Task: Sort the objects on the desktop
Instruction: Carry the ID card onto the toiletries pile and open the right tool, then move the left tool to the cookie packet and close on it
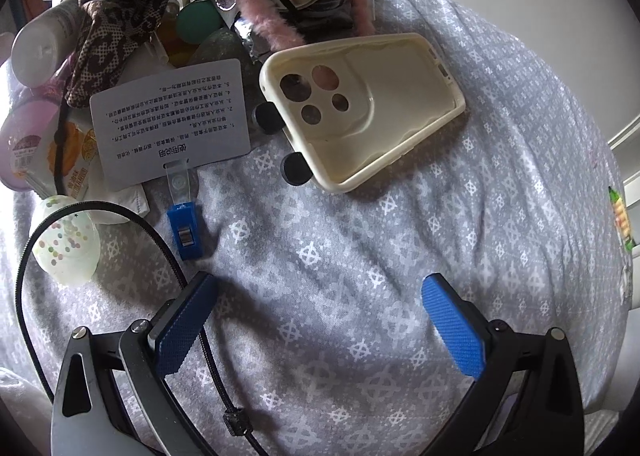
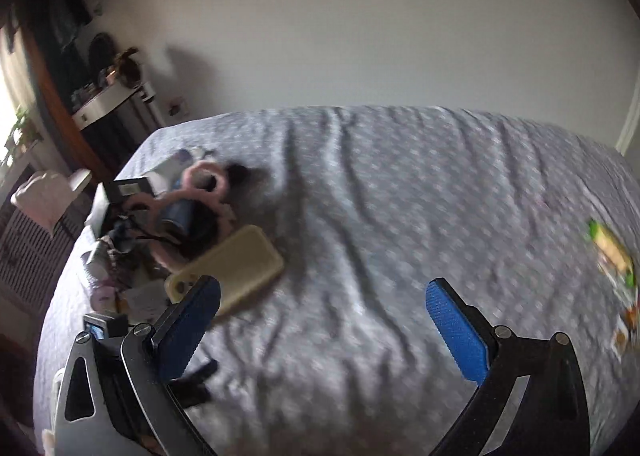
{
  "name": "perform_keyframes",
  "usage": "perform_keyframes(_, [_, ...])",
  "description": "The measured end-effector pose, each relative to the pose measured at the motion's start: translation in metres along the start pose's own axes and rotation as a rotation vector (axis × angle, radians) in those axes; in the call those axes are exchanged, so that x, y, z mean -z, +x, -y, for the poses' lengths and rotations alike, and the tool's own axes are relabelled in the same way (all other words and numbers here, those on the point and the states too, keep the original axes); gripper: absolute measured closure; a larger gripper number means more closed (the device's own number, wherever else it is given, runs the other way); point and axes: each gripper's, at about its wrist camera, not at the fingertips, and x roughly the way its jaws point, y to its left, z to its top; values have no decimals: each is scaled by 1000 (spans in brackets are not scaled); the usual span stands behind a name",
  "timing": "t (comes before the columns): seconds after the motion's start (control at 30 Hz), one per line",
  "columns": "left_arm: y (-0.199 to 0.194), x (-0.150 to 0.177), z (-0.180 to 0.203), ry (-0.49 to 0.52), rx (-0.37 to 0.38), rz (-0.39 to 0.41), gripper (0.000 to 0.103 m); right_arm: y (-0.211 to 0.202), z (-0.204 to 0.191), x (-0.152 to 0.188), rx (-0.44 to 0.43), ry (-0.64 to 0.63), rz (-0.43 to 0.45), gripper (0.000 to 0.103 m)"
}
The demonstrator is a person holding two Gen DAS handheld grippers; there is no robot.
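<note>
Both tools are wide open and hold nothing: the left tool (image 1: 320,296) hangs low over the bed cover (image 1: 400,256), and the right tool (image 2: 324,300) hangs higher up and looks across the whole bed (image 2: 400,183). That cover is grey with little white marks and has many wrinkles. Straight ahead of the left tool, past its blue fingers (image 1: 452,328), lies a cream phone case (image 1: 360,107) with its hollow side up and its camera holes facing the pile. From the right tool the same phone case (image 2: 236,268) is ahead and to the left, just past the left finger. A heap of small things (image 1: 160,35) sits to the left of the case, ahead of the left tool. On top of the heap is a brown spotted cloth (image 1: 120,15), and a fluffy pink headband (image 1: 264,15) curls across the back. A white card with writing (image 1: 168,115) lies at the front of the heap, and a blue clip (image 1: 185,232) hangs from it on a clear strap, close to the left tool's left finger. A thin black headband (image 1: 100,211) curves under that finger. A small pale cup with colored dots (image 1: 68,248) lies beside it. Far off on the right side of the bed are some bright packets (image 2: 612,256), too blurry to tell what they are.
</note>
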Motion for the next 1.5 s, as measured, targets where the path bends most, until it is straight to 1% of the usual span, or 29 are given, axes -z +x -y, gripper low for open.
perform_keyframes(0.03, [0, 1, 2, 5, -8, 2, 0, -12, 37, 9, 27, 83, 14, 0])
perform_keyframes(0.07, [-1, 1, 3, 8, -12, 5, 0, -24, 66, 15, 53, 149, 33, 0])
perform_keyframes(0.1, [-2, 1, 3, 9, -12, 8, 0, -41, 98, 21, 92, 226, 67, 0])
perform_keyframes(0.13, [-3, 1, 4, 9, -9, 13, 0, -58, 127, 28, 145, 296, 109, 0])
perform_keyframes(0.17, [-4, 1, 5, 9, -9, 22, 0, -81, 158, 38, 234, 375, 177, 0])
perform_keyframes(0.2, [-7, 1, 6, 12, -13, 36, 0, -100, 179, 46, 301, 426, 236, 0])
perform_keyframes(0.27, [-14, 2, 8, 24, -20, 80, 0, -132, 211, 62, 407, 524, 332, 0])
perform_keyframes(0.3, [-18, 2, 11, 34, -22, 108, 0, -146, 225, 73, 443, 577, 373, 0])
perform_keyframes(0.33, [-23, 3, 15, 50, -22, 131, 0, -154, 233, 81, 467, 605, 396, 0])
perform_keyframes(0.4, [-27, 7, 24, 93, -15, 147, 0, -159, 244, 95, 550, 599, 403, 0])
perform_keyframes(0.47, [-28, 13, 36, 153, -10, 133, 0, -156, 247, 109, 588, 553, 405, 0])
perform_keyframes(0.5, [-29, 16, 43, 181, -14, 129, 0, -152, 249, 117, 588, 536, 402, 0])
perform_keyframes(0.53, [-30, 20, 51, 215, -20, 129, 0, -147, 253, 123, 580, 548, 387, 0])
perform_keyframes(0.57, [-32, 23, 60, 246, -28, 133, 0, -144, 258, 128, 551, 586, 372, 0])
perform_keyframes(0.6, [-34, 27, 69, 275, -31, 138, 0, -145, 263, 131, 498, 623, 373, 0])
perform_keyframes(0.63, [-36, 30, 78, 297, -29, 140, 0, -149, 264, 133, 458, 641, 396, 0])
perform_keyframes(0.67, [-38, 33, 89, 314, -18, 137, 0, -155, 266, 136, 442, 655, 436, 0])
perform_keyframes(0.73, [-41, 35, 109, 330, 15, 127, 0, -170, 268, 144, 476, 685, 518, 0])
perform_keyframes(0.8, [-42, 34, 139, 350, 60, 117, 0, -184, 270, 154, 493, 736, 577, 0])
perform_keyframes(0.83, [-42, 33, 158, 367, 79, 115, 0, -190, 273, 159, 509, 765, 605, 0])
perform_keyframes(0.93, [-44, 36, 211, 434, 148, 114, 0, -203, 276, 166, 578, 802, 646, 0])
perform_keyframes(0.97, [-44, 37, 228, 447, 176, 107, 0, -207, 277, 169, 580, 820, 671, 0])
perform_keyframes(1.07, [-41, 43, 293, 487, 293, 60, 0, -213, 279, 175, 583, 859, 703, 0])
perform_keyframes(1.17, [-34, 54, 362, 581, 365, 19, 0, -220, 286, 183, 584, 915, 738, 0])
perform_keyframes(1.23, [-27, 63, 411, 673, 395, 7, 0, -226, 292, 192, 595, 959, 774, 0])
perform_keyframes(1.3, [-19, 75, 457, 757, 421, -11, 0, -229, 299, 198, 601, 995, 789, 0])
perform_keyframes(1.4, [-5, 95, 519, 864, 446, -37, 1, -221, 312, 202, 559, 1040, 757, 0])
perform_keyframes(1.47, [4, 105, 550, 917, 433, -32, 1, -215, 319, 203, 522, 1061, 729, 0])
perform_keyframes(1.5, [10, 112, 566, 938, 408, -19, 1, -212, 321, 204, 510, 1067, 723, 0])
